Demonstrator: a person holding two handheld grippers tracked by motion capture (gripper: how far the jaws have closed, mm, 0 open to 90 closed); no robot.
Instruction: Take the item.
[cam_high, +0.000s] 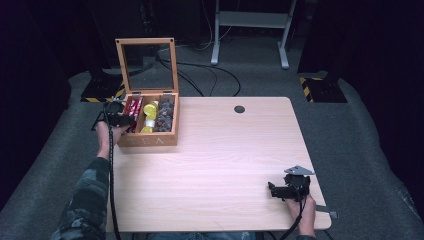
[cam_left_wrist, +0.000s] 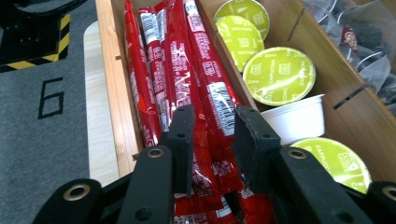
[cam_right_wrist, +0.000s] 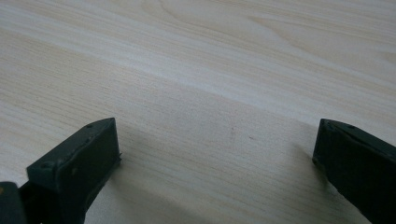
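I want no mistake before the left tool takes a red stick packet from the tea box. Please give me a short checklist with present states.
1. Box lid open, upright: ok.
2. Left tool over the red stick packets: ok.
3. Jaws astride one packet alone: cannot tell; the packets overlap.
4. Jaws apart enough to close: ok.
5. Green-lidded capsules outside the jaws: ok.
6. Right tool open, far from the box, over bare table: ok.

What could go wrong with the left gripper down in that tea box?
1. The left gripper has its jaws around several red sachets packed tightly together, so it may lift more than one or tear a wrapper.
2. The tea box sits near the table corner; a sideways tug could slide it off.
3. The raised lid could get knocked.
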